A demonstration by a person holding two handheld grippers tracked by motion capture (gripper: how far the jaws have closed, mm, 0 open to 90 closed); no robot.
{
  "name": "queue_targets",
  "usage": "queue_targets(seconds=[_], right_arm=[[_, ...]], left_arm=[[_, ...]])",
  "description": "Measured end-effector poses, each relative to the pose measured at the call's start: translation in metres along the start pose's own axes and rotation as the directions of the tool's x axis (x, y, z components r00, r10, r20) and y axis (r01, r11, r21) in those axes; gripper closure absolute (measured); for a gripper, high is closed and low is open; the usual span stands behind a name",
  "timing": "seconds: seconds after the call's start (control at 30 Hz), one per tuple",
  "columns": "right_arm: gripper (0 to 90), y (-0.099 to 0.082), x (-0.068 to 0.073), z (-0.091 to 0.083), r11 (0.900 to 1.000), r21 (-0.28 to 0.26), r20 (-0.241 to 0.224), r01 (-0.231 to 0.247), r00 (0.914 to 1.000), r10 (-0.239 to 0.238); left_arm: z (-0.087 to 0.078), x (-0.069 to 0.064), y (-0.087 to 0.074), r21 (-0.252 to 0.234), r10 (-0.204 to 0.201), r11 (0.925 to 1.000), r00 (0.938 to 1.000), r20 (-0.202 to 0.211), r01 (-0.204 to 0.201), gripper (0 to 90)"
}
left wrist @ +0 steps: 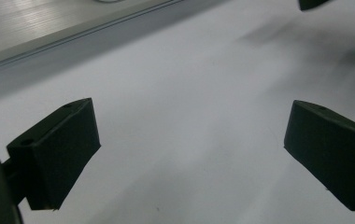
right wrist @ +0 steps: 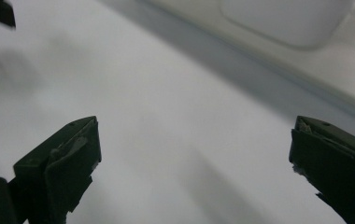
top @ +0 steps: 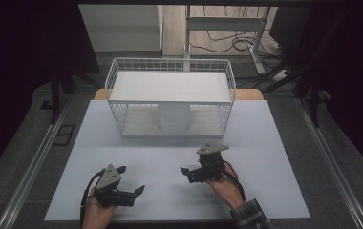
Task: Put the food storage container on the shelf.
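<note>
Both black two-jaw grippers, left (top: 131,194) and right (top: 192,172), hover spread and empty near the white table's (top: 265,191) front edge. Nothing seems begun: the white rounded container (top: 174,119) sits untouched inside the white wire basket (top: 117,81) toward the far edge.

A white wire basket (top: 170,98) stands on the pale grey table (top: 179,191) — a white rounded object (top: 174,119) inside it. Before the basket, black grippers with grey plates — and a plaid sleeve (top: 251,214).
</note>
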State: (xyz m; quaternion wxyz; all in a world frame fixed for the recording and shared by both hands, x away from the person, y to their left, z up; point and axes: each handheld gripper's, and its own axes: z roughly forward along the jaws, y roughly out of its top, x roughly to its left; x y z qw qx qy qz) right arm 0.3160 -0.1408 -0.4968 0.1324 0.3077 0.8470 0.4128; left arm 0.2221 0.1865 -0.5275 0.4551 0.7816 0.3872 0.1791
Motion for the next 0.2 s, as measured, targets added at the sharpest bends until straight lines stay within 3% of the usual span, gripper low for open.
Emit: queue_targets(seconds=[0.2], right_arm=[[1.6, -0.021, 0.003, -0.010, 0.9997, 0.015, 0.010, -0.021, 0.9997, 0.020]], left_arm=[[0.001, 0.001, 0.001, 0.003, 0.003, 1.0000, 1.0000, 0.000, -0.003, 2.4]])
